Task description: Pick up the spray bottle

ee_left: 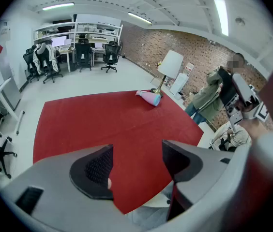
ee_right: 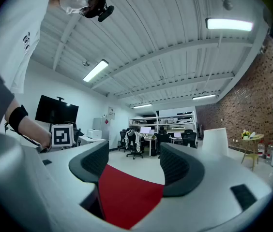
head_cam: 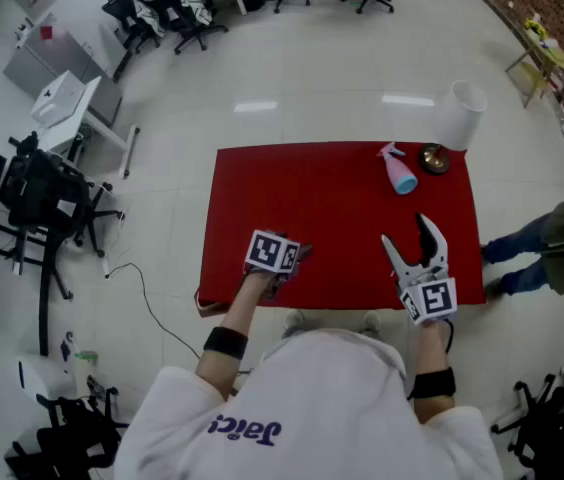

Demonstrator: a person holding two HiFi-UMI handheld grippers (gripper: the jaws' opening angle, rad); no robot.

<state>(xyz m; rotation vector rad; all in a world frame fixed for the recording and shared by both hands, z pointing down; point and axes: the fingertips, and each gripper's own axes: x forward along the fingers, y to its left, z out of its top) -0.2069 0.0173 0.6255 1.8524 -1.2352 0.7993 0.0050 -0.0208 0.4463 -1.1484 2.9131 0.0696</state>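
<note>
A red table [head_cam: 312, 218] fills the middle. A white-shaded lamp [head_cam: 460, 115] stands at its far right corner. The left gripper [ee_left: 136, 166] hangs over the near edge, tipped downward, its fingers [ee_left: 95, 170] spread wide with only red cloth between them. The right gripper [head_cam: 409, 243] is held level over the near right part, its fingers [ee_right: 182, 170] also wide apart and empty. The bottle [head_cam: 399, 173] lies on its side on the table, just beside the lamp's base, well apart from both grippers.
</note>
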